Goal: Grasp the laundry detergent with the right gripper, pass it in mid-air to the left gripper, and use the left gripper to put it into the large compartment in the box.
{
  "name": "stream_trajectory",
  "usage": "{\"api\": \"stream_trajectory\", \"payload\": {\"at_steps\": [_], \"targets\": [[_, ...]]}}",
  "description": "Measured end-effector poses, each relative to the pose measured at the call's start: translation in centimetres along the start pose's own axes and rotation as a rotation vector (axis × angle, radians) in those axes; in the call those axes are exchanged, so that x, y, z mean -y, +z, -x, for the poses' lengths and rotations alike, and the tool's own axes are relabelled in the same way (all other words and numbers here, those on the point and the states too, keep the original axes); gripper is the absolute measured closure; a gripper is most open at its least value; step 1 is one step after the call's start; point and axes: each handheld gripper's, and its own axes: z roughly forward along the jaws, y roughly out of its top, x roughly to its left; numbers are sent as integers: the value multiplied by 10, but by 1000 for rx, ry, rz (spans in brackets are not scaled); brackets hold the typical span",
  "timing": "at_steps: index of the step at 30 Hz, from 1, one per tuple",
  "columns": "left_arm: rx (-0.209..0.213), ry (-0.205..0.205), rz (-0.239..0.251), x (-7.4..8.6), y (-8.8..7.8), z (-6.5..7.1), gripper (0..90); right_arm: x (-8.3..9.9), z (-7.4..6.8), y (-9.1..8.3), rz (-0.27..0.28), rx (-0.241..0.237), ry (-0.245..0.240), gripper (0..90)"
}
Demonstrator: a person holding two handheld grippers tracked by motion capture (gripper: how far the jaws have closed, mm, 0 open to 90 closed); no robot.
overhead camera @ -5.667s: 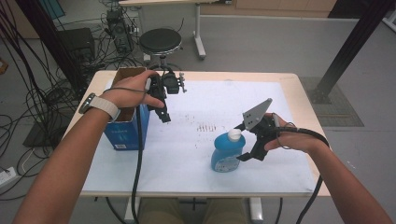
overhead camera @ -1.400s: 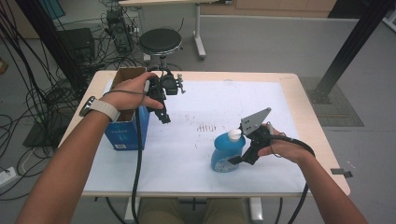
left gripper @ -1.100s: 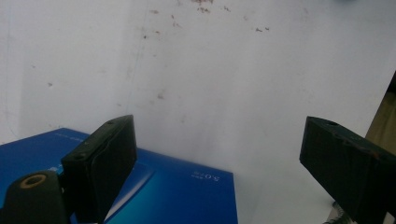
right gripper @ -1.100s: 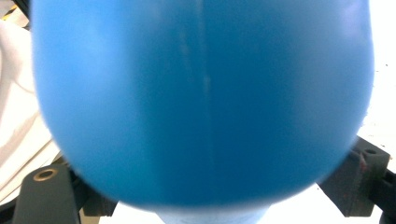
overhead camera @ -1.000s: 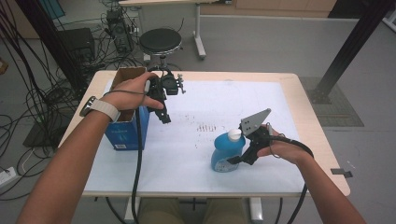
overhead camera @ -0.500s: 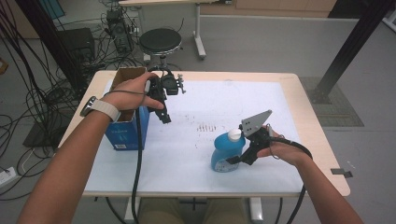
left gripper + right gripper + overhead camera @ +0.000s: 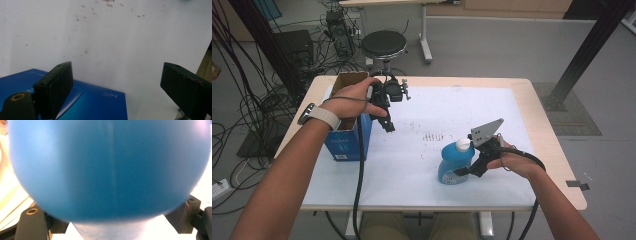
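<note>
Since a few seconds before, the right gripper (image 7: 462, 171) had slid low around the blue bottle (image 7: 454, 162) near the table's (image 7: 557, 165) front, jaws pinching its smooth, slippery belly (probably heavy), while the left gripper (image 7: 389, 125) hung spread by the blue box (image 7: 344, 142).

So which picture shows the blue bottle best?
The high view: the blue bottle shows whole, with its white cap, standing on the table beside the right gripper. The right gripper view has it as a close blurry blue blob. The left gripper view adds nothing clear.
</note>
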Motion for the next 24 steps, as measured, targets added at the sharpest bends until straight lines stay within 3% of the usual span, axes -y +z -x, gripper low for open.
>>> {"api": "stream_trajectory", "payload": {"at_steps": [24], "targets": [[0, 3, 0, -1, 1, 0, 117, 4, 0, 2, 24, -5, -7, 238]]}}
